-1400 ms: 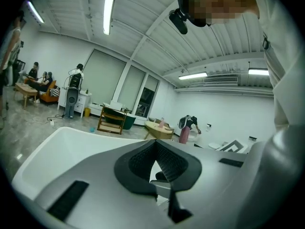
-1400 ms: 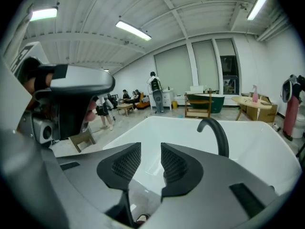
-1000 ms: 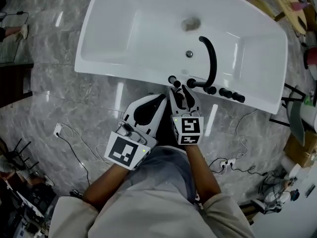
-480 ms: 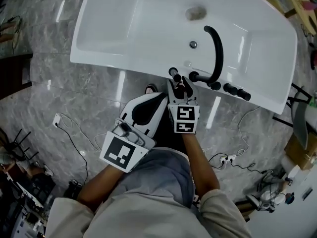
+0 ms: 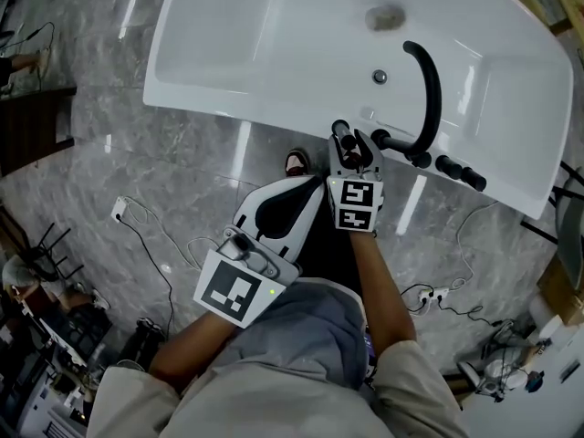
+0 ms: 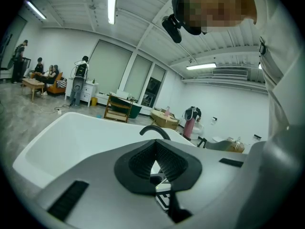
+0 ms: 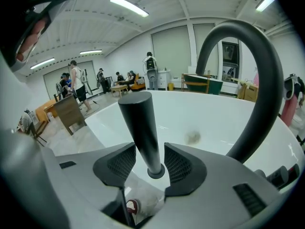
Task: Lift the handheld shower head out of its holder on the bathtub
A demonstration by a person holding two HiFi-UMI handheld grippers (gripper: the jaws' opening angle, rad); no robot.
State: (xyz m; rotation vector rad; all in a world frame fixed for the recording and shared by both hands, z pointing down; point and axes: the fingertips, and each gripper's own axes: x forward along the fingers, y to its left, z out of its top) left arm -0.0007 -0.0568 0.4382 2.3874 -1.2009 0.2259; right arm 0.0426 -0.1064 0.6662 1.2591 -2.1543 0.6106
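Changed, head view: the right gripper (image 5: pixel 352 151) has advanced to the near rim of the white oval bathtub (image 5: pixel 228 53), right of frame centre. Its tips now flank the black cylindrical handheld shower head (image 5: pixel 342 136).
Meaning: the grasp looks lined up; the shower head stands upright in its holder, not yet lifted.
Head view, lower left: the left gripper (image 5: pixel 307 184) hangs back over the grey marble floor (image 5: pixel 137 181).
Left gripper view: ribbed pads (image 6: pixel 167 159) pressed together, pinching nothing.
Right gripper view: fingers (image 7: pixel 178 166) spread, the shower head (image 7: pixel 142 128) between them with slim gaps either side; the black arched spout (image 7: pixel 267 80) is at the right.
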